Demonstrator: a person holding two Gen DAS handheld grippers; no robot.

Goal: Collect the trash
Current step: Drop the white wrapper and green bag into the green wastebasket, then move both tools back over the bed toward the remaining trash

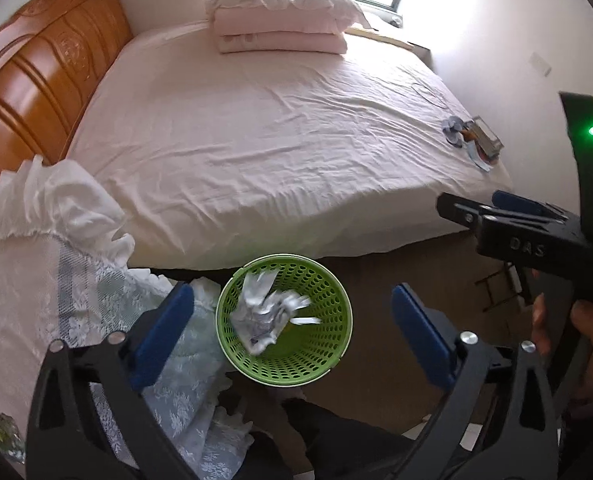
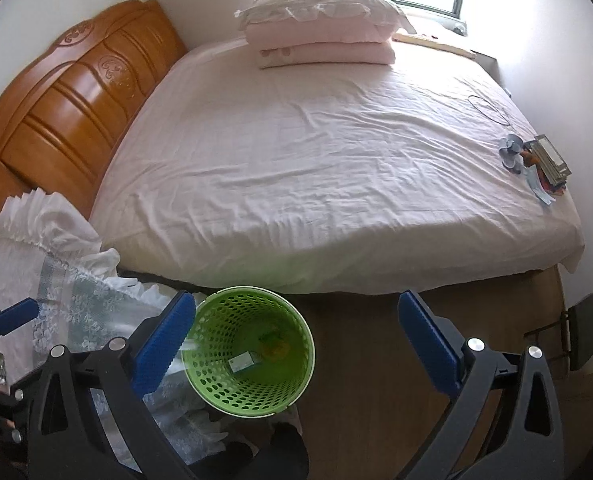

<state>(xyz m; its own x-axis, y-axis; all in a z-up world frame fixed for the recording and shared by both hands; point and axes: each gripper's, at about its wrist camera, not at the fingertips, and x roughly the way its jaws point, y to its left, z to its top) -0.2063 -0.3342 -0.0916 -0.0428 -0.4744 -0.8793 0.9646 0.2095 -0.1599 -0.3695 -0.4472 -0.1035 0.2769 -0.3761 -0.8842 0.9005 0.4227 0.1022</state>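
Observation:
A green perforated bin [image 1: 284,320] stands on the wood floor beside the bed. In the left wrist view a crumpled silvery wrapper [image 1: 266,312] is blurred over the bin's mouth, between the pads of my open, empty left gripper [image 1: 292,336]. My right gripper [image 2: 296,340] is open and empty above the bin [image 2: 252,350], which holds a small box [image 2: 242,362] and a green-yellow packet [image 2: 274,346]. The right gripper also shows in the left wrist view [image 1: 496,216]. A pile of small items [image 2: 536,164] lies near the bed's far right edge; it also shows in the left wrist view [image 1: 472,140].
The bed [image 2: 316,168] has a pink sheet, a wooden headboard [image 2: 68,112], and folded quilts with a pillow [image 2: 320,36]. A lace-covered nightstand [image 2: 68,292] stands left of the bin. A thin cable [image 2: 492,110] lies on the sheet.

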